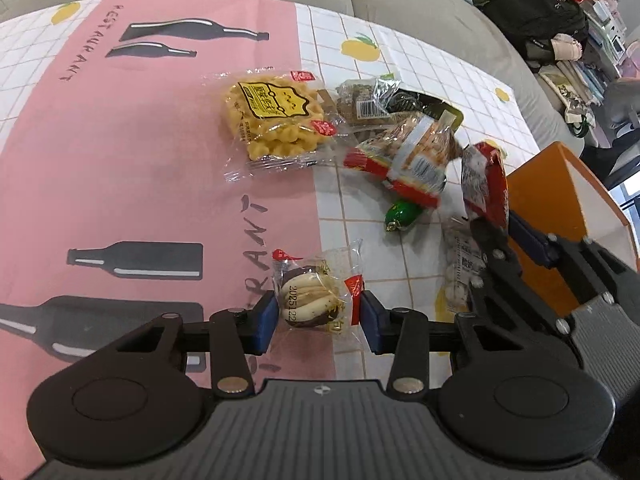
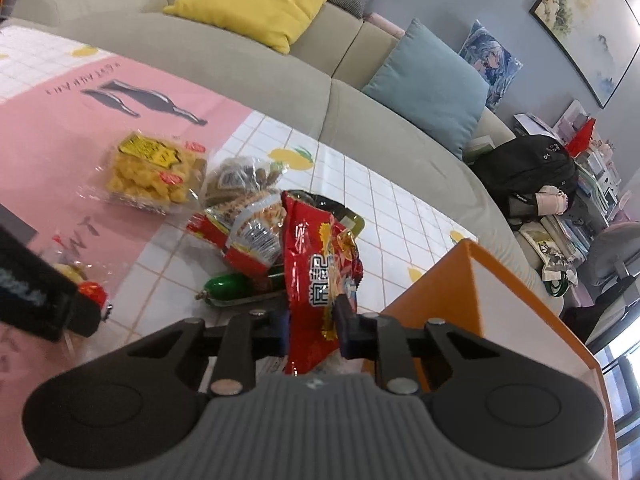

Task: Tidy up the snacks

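The red snack bag (image 2: 320, 276) hangs pinched between the pads of the right claw (image 2: 314, 330), closed tight on the crinkled foil, just beside the orange box (image 2: 436, 304) at the counter's edge; the box is most likely where the snacks belong. To do this step well, the person should keep the squeeze firm, since foil slips, carry the bag over the box wall before letting go, and avoid dragging it through the pile. The left claw (image 1: 320, 312) stands about half open around a wrapped round cake (image 1: 310, 300); its blue pads look to be against the wrapper's sides, so it seems held, though loosely, and a soft cake wants a gentle grip. Further out lie a yellow cracker pack (image 1: 270, 120), a red-edged peanut pack (image 1: 404, 156), a dark pack (image 1: 362, 106) and a small green sausage (image 1: 402, 214), touching or overlapping. The counter wears a cloth (image 1: 140, 184) of pink band and white grid with lemons. Behind runs a grey sofa (image 2: 240, 60) with yellow (image 2: 256, 0) and teal cushions (image 2: 432, 88), a black backpack (image 2: 532, 176) and framed pictures.
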A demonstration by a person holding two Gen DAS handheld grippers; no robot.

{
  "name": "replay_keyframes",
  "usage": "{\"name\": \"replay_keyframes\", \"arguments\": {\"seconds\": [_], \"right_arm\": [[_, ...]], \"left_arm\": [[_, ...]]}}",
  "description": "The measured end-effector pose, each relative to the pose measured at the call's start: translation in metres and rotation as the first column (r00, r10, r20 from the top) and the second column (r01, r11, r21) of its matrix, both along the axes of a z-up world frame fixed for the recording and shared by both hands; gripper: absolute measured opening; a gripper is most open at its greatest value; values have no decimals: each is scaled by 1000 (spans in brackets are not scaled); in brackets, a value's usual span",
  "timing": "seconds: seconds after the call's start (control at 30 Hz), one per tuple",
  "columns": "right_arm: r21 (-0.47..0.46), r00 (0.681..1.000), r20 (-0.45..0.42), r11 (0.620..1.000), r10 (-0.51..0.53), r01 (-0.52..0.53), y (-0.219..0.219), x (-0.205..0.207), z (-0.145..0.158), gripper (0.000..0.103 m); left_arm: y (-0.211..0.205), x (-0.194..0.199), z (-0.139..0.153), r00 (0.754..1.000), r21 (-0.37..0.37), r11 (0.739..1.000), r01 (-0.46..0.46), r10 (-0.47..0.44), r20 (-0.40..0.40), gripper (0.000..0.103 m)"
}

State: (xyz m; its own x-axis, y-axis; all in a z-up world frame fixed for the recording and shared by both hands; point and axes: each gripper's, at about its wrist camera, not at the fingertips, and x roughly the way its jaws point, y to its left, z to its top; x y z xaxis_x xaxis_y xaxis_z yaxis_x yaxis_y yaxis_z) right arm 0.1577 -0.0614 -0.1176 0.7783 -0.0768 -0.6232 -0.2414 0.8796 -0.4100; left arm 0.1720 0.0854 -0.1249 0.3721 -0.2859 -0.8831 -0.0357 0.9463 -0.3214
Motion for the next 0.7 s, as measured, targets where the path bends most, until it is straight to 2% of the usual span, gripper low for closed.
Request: {"name": "replay_keyframes", "arguments": {"seconds": [0.1,0.23,0.33,0.5,0.57,0.7], "right_arm": [[47,1000,-8,999,10,-10,0,-15,15,18],[172,998,-61,985,20,-9,-6,-35,37,18],[312,990,-135,950,37,7,-15,-46,49,18],[523,960,-266,850,84,71,-32,-59,51,18],[563,946,-310,820,91,106,-36,-61,44,18],[581,945,-321,803,70,137,-40,-63,34,19]], "left_arm": [[3,-6,6,1000,-3,1000,-8,8,13,49],[8,-16,12,1000,0,1000,-16,16,17,49],[10,-27,16,1000,3,1000,-12,12,20,49],[16,-44,14,1000,16,1000,-8,8,0,49],[19,-50,11,1000,23,1000,-5,5,-12,49],[21,-57,1,1000,22,1000,6,-6,-28,49]]}}
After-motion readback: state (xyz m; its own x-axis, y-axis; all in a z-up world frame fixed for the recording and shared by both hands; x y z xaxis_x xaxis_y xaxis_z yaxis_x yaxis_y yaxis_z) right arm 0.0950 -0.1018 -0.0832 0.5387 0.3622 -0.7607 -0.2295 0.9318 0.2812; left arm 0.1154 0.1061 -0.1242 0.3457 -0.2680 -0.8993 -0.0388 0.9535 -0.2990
